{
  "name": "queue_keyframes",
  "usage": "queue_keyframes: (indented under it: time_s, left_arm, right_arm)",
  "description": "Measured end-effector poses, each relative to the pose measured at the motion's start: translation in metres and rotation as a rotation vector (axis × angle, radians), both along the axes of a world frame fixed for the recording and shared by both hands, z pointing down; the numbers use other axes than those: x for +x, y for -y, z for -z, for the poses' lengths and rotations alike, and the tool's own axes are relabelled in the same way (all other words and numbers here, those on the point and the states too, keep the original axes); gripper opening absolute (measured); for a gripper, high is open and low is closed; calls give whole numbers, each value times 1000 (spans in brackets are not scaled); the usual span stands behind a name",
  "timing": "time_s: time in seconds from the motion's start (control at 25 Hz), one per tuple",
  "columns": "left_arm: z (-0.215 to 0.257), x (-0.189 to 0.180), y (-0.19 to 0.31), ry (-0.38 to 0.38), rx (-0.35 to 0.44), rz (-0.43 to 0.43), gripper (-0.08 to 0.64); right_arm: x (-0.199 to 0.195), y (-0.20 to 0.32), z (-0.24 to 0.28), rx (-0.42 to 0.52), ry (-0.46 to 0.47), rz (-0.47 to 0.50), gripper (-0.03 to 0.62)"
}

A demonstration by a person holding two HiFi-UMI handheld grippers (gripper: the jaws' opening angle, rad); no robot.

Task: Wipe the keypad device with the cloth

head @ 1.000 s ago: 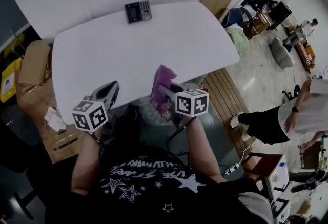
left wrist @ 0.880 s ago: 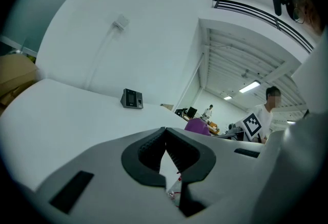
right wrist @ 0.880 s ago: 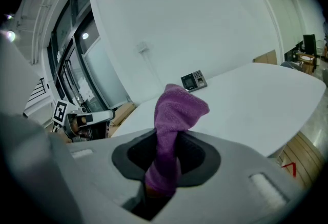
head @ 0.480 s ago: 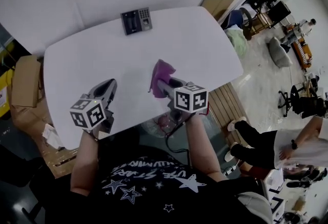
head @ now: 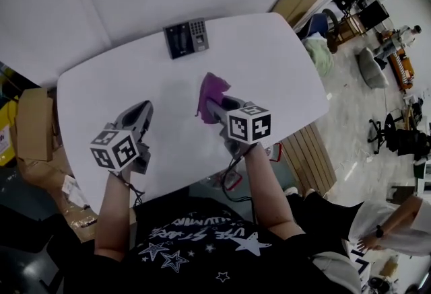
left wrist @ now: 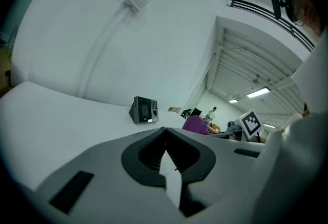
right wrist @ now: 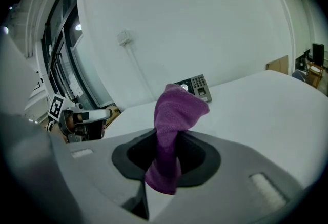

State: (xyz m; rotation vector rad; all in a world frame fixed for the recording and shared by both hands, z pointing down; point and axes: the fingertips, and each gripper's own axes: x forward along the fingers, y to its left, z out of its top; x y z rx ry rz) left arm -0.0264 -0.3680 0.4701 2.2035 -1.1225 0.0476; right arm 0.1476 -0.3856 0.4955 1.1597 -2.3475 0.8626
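The dark keypad device (head: 186,38) stands at the far edge of the white table (head: 269,64), against the wall; it also shows as a small box (left wrist: 145,110) and behind the cloth (right wrist: 195,86). My right gripper (head: 210,105) is shut on a purple cloth (head: 211,95), which bunches up out of its jaws (right wrist: 171,130). It hovers over the table's middle, well short of the device. My left gripper (head: 144,111) is shut with nothing in it, hanging over the table's left part.
Cardboard boxes (head: 30,126) sit on the floor to the left of the table. A wooden pallet (head: 311,155) lies on the floor at the right, and a person (head: 387,222) bends over at the lower right. Chairs and clutter fill the far right.
Both grippers have moved forward over the table toward the device, the right one carrying the purple cloth. The person at the right has shifted lower in the view.
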Motion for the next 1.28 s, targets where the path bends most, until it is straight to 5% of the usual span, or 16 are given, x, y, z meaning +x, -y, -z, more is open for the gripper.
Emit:
queue_keyframes:
  time_s: [0.6,1.28]
  left_arm:
    - [-4,-26,96,-45,2,36,9]
    - [-46,-65,140,-39,-58,69,9]
  right_arm:
    - [-53,121,-8,43,-66,65,94]
    - [-108,197,-46,41,-164,140,94]
